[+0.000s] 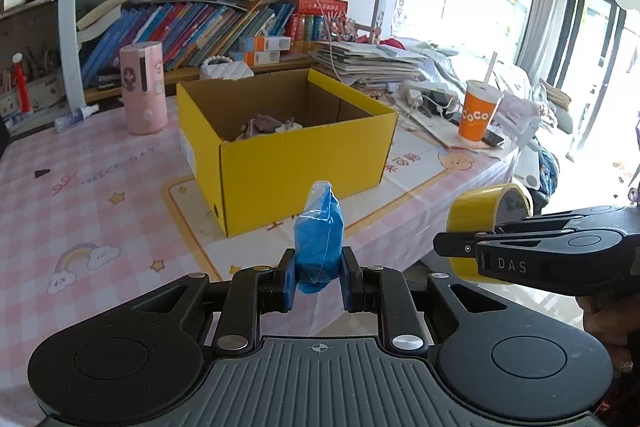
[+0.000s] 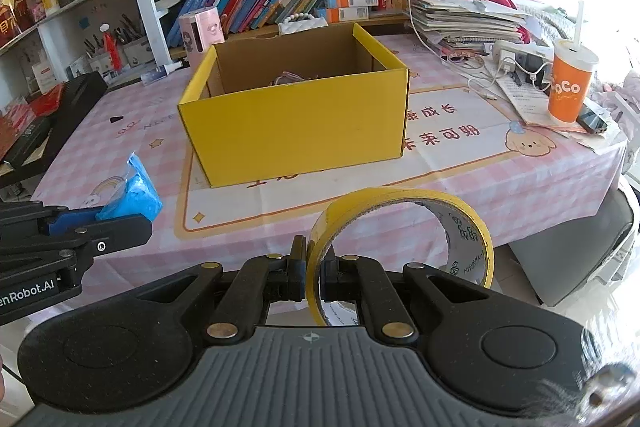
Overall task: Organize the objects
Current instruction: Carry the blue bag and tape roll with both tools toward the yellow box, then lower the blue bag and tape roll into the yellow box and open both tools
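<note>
An open yellow cardboard box (image 1: 304,167) stands on the pink checked table, also in the right wrist view (image 2: 296,125). Inside it lie a pinkish item and a white plug (image 1: 276,127). My left gripper (image 1: 318,273) is shut on a blue plastic-wrapped packet (image 1: 319,239) held above the table's near edge; the packet also shows in the right wrist view (image 2: 134,195). My right gripper (image 2: 313,273) is shut on the wall of a yellow tape roll (image 2: 400,227), right of the left gripper; the roll also shows in the left wrist view (image 1: 486,223).
A pink cylindrical device (image 1: 144,87) stands left of the box. An orange CoCo cup (image 2: 570,83), a power strip with cables (image 2: 508,53) and stacked papers (image 2: 464,19) crowd the right side. Bookshelves (image 1: 200,27) line the back.
</note>
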Action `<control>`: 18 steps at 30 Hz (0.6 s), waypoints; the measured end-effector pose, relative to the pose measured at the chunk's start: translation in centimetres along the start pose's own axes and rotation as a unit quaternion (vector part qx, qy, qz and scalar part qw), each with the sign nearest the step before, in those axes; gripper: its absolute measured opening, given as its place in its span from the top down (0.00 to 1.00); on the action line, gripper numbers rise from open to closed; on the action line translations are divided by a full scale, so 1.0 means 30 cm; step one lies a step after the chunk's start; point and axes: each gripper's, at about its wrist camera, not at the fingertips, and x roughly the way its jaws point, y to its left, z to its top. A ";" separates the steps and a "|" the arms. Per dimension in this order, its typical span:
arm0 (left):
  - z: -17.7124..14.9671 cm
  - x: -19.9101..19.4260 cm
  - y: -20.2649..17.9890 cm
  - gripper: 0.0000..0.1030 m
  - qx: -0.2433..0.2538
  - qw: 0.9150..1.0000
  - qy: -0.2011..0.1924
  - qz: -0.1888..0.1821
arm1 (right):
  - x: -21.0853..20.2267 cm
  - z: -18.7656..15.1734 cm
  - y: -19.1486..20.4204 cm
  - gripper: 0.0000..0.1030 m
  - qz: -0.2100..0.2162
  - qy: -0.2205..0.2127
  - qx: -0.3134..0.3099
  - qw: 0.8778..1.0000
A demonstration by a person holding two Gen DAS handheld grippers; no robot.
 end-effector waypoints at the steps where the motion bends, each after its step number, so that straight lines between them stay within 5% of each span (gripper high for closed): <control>1: 0.008 0.007 -0.001 0.81 0.000 1.000 -0.001 0.001 | 0.006 0.006 -0.006 0.94 0.001 0.000 0.000 1.000; 18: 0.222 0.150 0.012 0.81 0.005 0.998 -0.054 0.038 | 0.141 0.246 -0.103 0.94 0.036 -0.038 -0.029 0.998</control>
